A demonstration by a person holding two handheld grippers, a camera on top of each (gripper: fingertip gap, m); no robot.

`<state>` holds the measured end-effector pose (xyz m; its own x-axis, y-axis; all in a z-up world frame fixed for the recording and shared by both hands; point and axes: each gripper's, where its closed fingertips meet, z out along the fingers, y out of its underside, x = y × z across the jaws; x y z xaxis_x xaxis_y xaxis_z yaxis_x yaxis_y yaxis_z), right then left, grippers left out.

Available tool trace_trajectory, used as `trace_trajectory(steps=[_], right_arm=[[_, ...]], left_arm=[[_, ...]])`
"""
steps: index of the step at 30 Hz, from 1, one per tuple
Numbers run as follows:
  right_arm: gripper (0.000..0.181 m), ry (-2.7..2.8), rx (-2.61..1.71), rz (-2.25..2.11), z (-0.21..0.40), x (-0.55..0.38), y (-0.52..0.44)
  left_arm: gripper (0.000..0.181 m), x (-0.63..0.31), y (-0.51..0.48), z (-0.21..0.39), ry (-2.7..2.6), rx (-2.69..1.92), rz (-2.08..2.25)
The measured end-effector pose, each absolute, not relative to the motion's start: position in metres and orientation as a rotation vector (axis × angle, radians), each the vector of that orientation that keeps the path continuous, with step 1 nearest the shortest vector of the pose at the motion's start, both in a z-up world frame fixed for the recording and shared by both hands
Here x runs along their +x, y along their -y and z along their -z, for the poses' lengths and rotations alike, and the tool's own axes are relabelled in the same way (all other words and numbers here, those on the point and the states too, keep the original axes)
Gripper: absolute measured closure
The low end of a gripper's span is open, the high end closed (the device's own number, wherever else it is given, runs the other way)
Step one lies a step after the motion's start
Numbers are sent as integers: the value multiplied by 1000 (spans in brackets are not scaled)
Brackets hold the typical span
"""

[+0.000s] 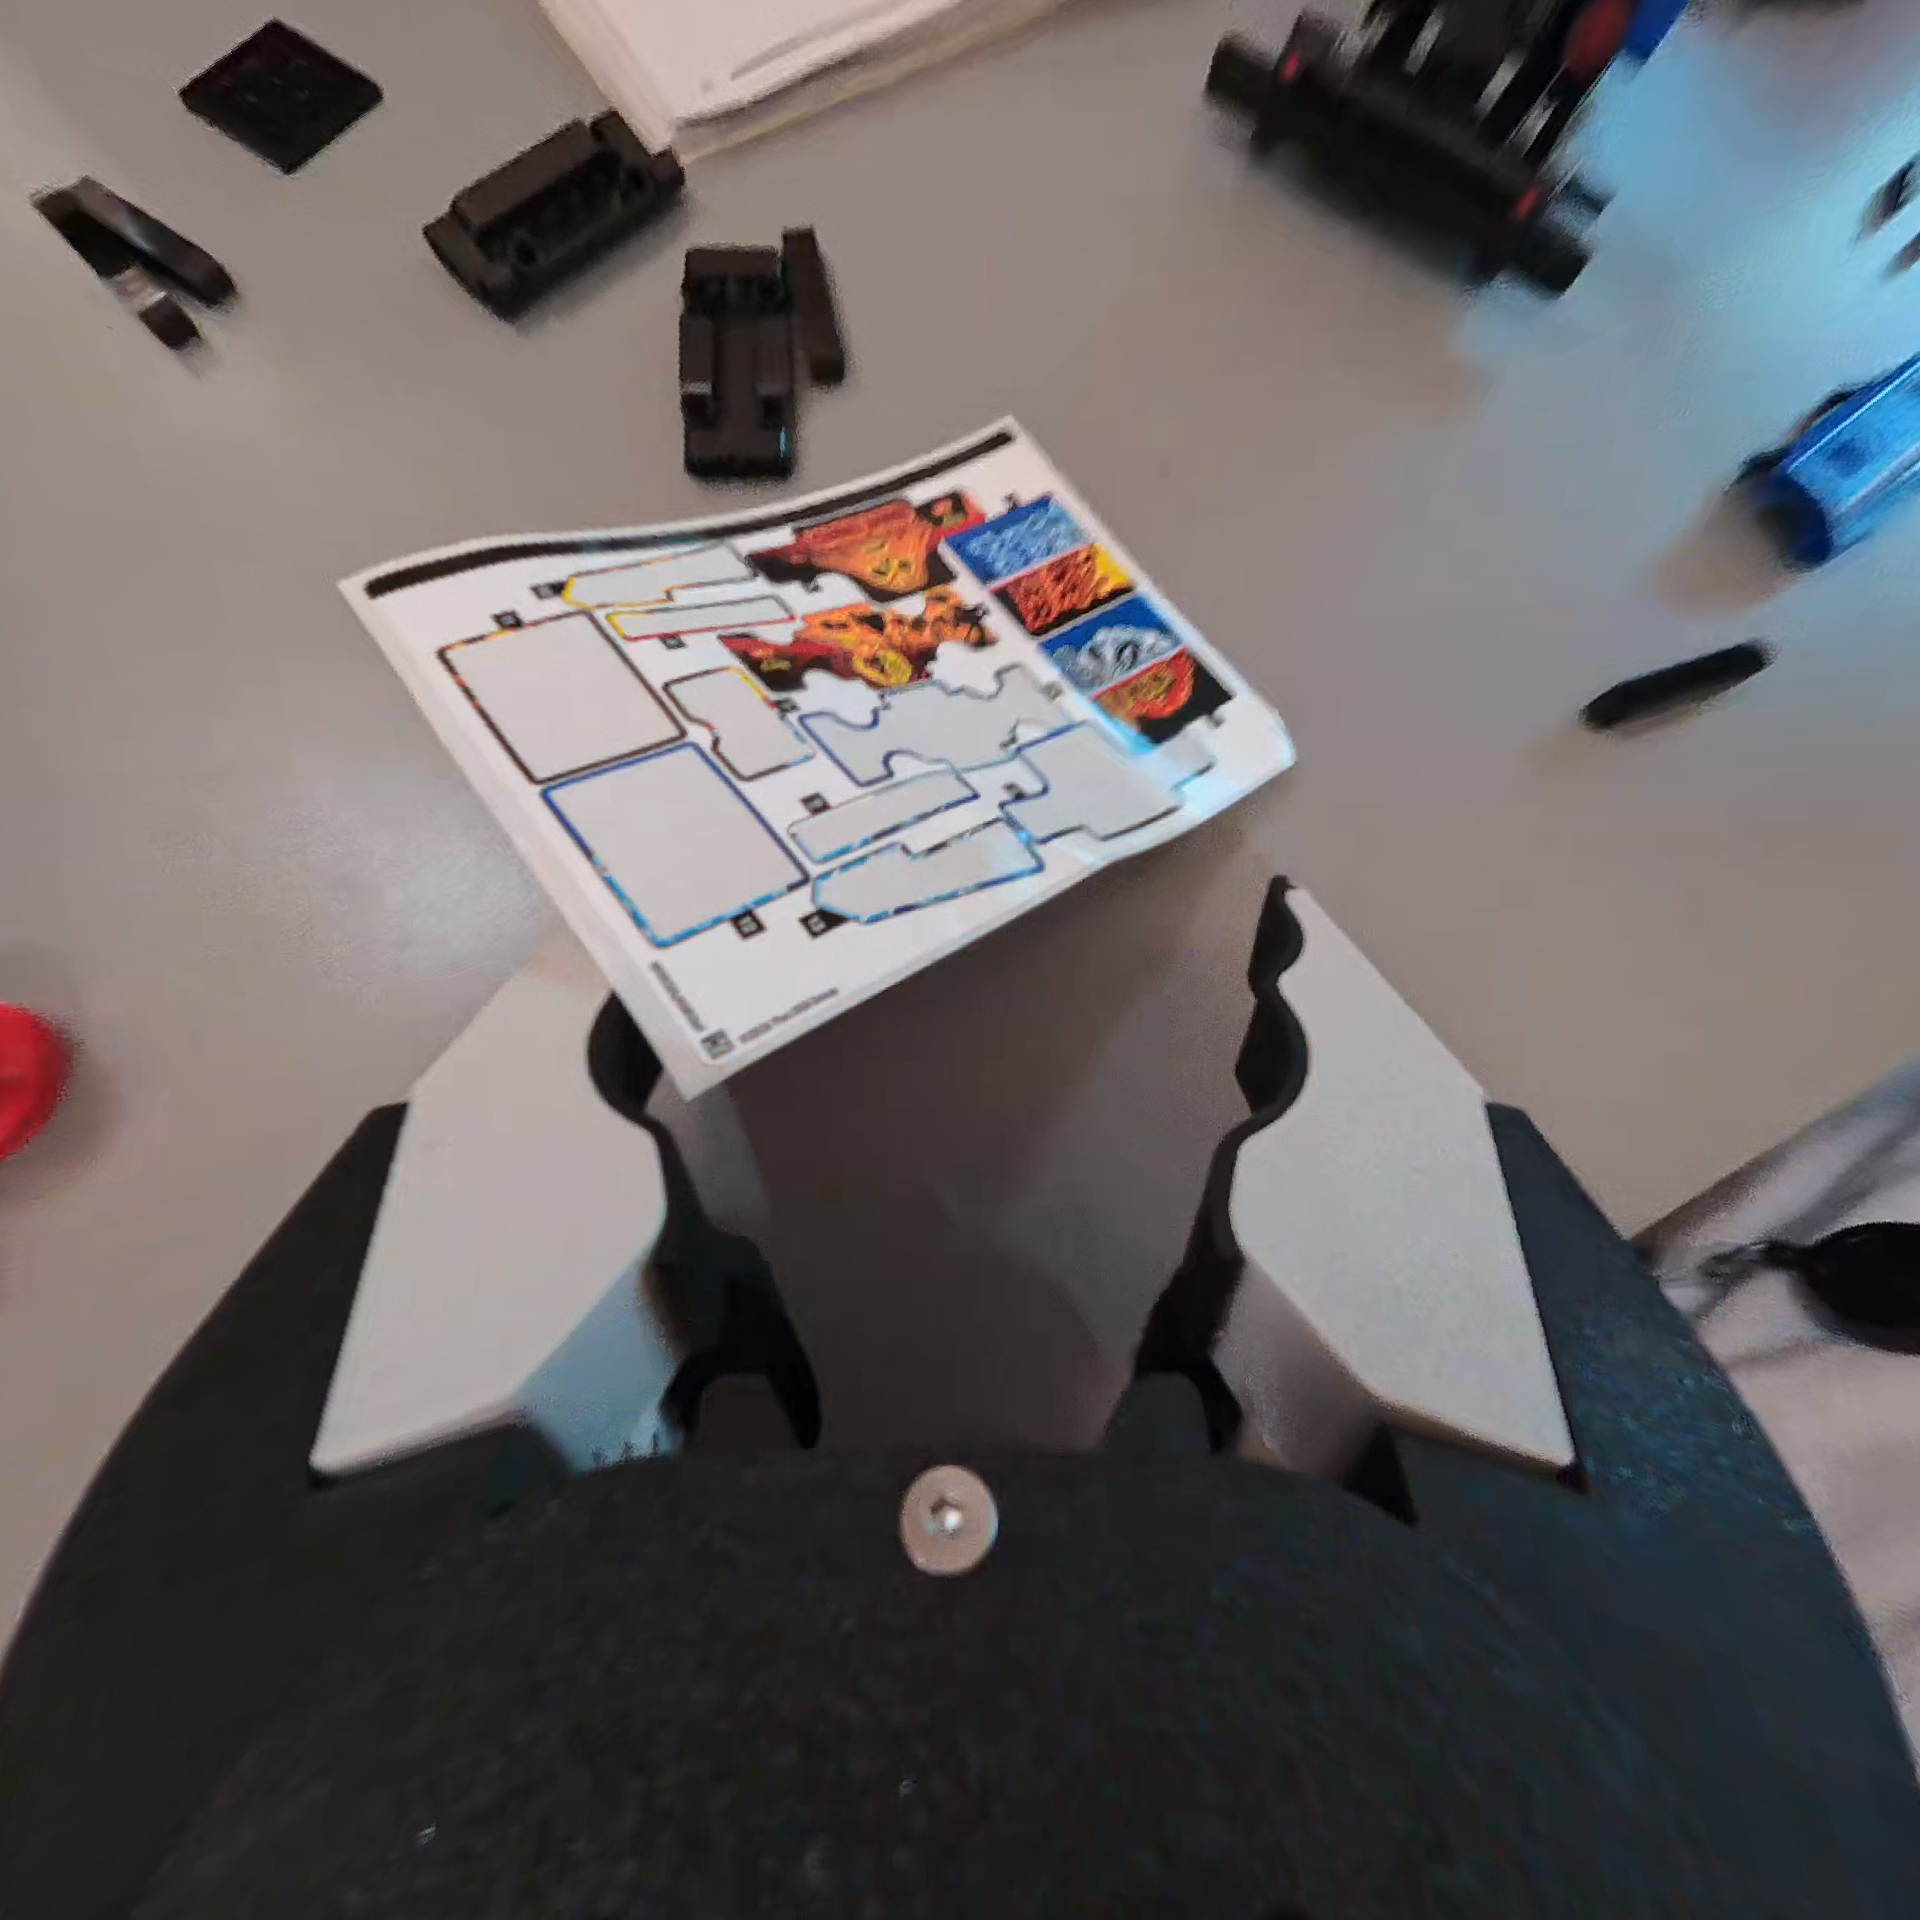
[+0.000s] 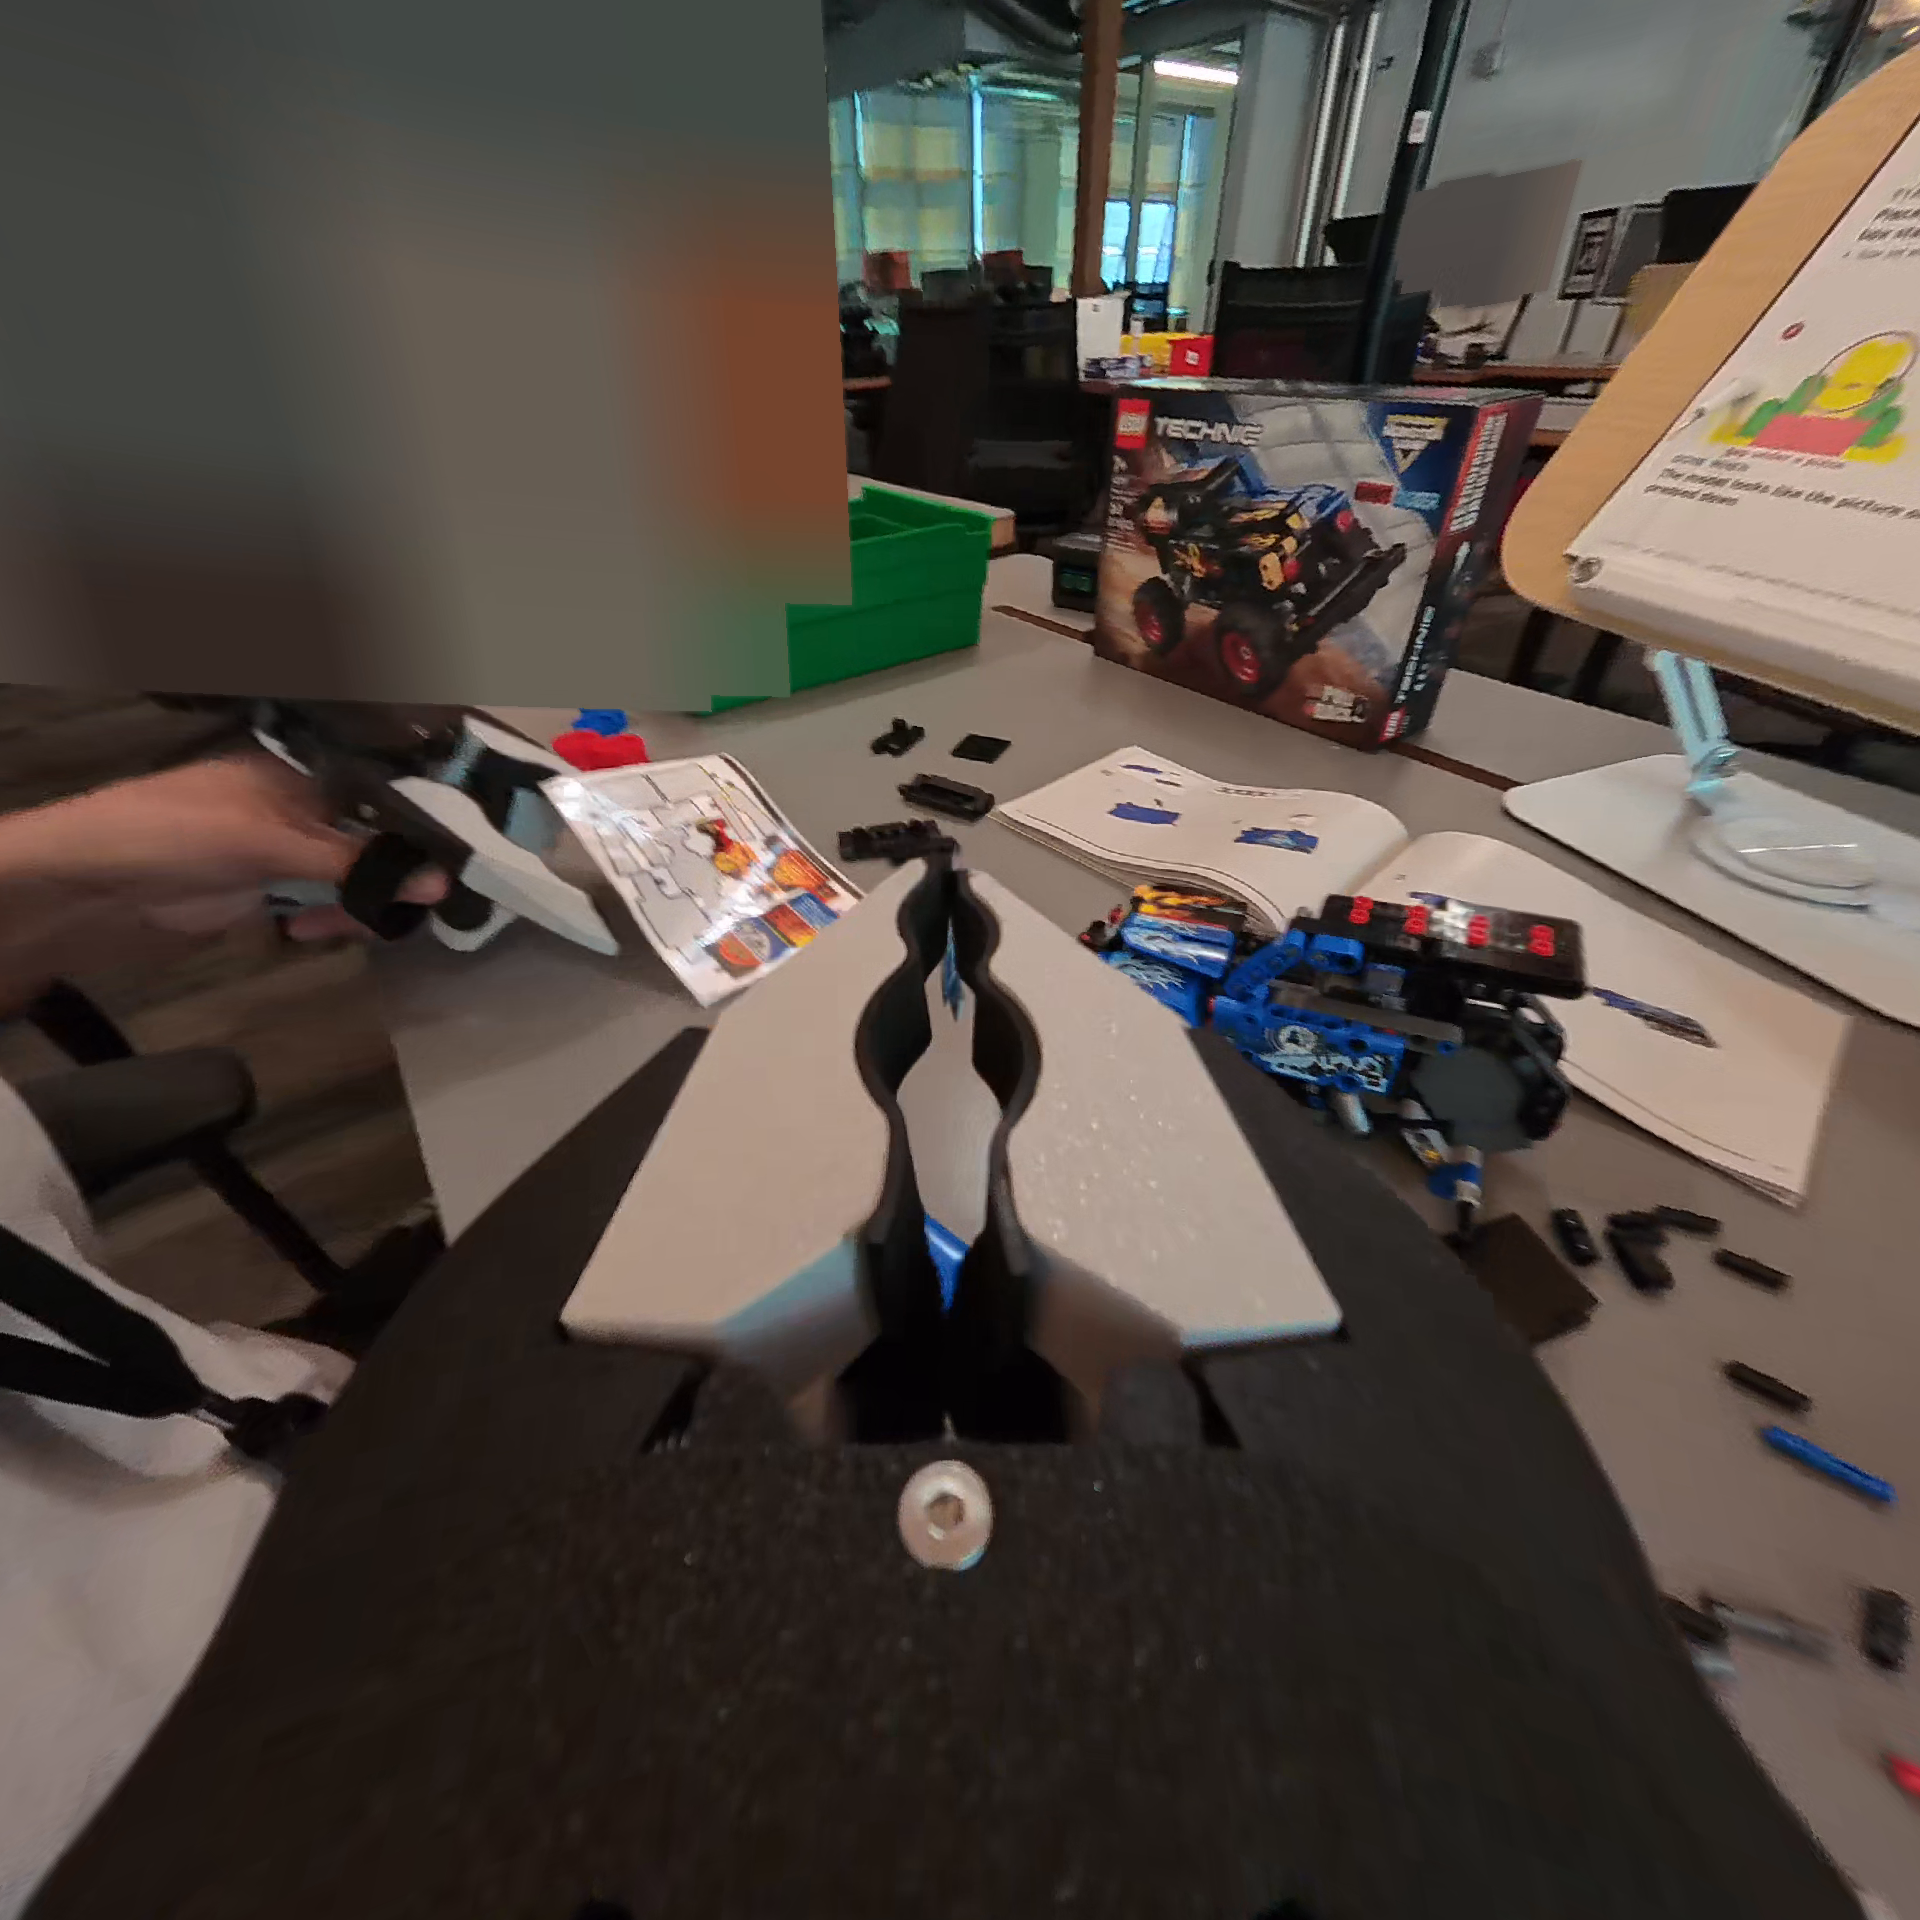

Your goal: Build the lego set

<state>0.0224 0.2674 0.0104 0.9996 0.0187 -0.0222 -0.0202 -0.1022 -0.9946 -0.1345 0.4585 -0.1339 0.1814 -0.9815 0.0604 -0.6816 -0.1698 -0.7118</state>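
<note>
Pinching a small blue sticker [image 2: 950,977] between nearly closed tips: right gripper [image 2: 940,883]. Left gripper [image 1: 940,987]: spread wide, sticker sheet [image 1: 810,727] lying at its 12 o'clock. Truck model [image 2: 1382,1029]: at 2 o'clock on the table [image 2: 1039,665]. Risk: sticker may curl, cling to a pad and land crooked.

1. White sticker sheet [image 1: 800,727]; grey blanks outlined blue and red; orange-flame and blue-white decals toward 2 o'clock.
2. Black loose bricks [image 1: 556,213] at 11 o'clock on grey table [image 1: 1351,499].
3. Blue and black truck model [image 2: 1382,1008], red pins on top.
4. Green bin [image 2: 894,592] at 12 o'clock.
5. Grey gripper fingers [image 2: 790,1101], black inner pads.
</note>
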Motion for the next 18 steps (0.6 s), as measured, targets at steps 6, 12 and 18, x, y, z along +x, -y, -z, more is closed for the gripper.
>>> trace_trajectory(steps=[6, 12, 18], right_arm=[[181, 56, -1805, 211, 15, 25, -262], [181, 99, -1857, 272, 33, 11, -250], [181, 79, -1818, 305, 45, 1, -245]], left_arm=[[52, -158, -481, 140, -1581, -1921, 398], [60, -161, -491, 90, -1491, -1786, 465], [114, -104, -392, 64, -1852, -1379, 973]])
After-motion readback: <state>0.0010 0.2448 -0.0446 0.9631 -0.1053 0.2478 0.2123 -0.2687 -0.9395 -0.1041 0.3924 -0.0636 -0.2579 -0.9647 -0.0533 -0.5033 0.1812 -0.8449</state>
